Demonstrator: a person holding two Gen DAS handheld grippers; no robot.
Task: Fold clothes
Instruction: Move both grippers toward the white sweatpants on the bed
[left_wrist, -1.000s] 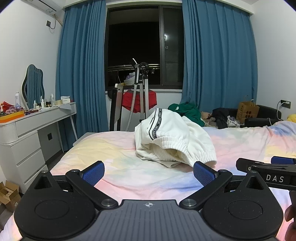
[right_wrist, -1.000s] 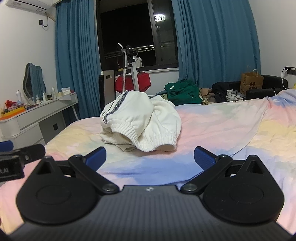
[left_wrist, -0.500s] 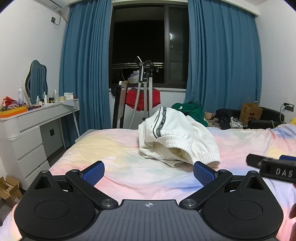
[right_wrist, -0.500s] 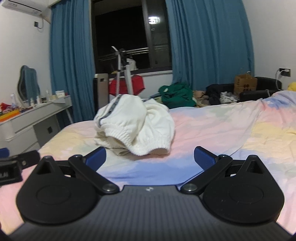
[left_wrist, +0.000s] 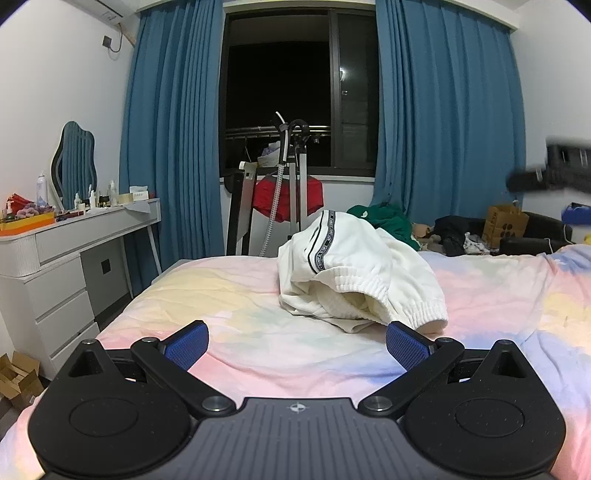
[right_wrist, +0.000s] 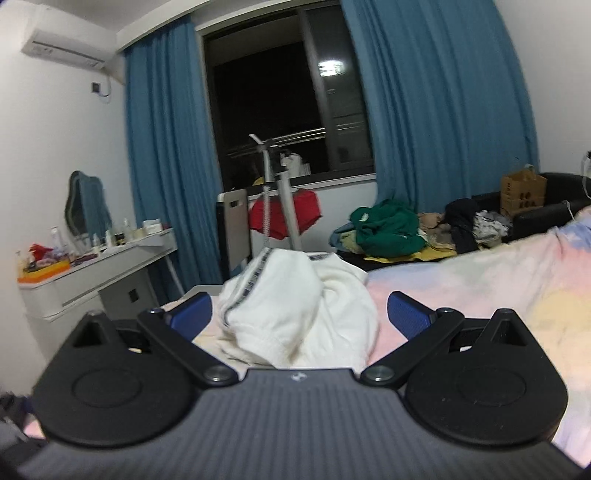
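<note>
Since nothing is folded yet, the white garment (left_wrist: 354, 273) lies heaped mid-bed on the pastel sheet (left_wrist: 229, 295), soft fleecy cloth with ribbed cuffs and a striped band; the left gripper (left_wrist: 297, 341) and right gripper (right_wrist: 299, 319) both gape empty, the right nearer the heap, seemingly lining up a grab.

Blue curtains (left_wrist: 173, 129) flanking a dark window (left_wrist: 295, 85); white dressing table (left_wrist: 66, 251) with mirror (left_wrist: 74, 164) at left; pastel bedsheet (left_wrist: 236, 306); cardboard box (left_wrist: 505, 225) at right; green garment (right_wrist: 388, 227) beyond the bed.
</note>
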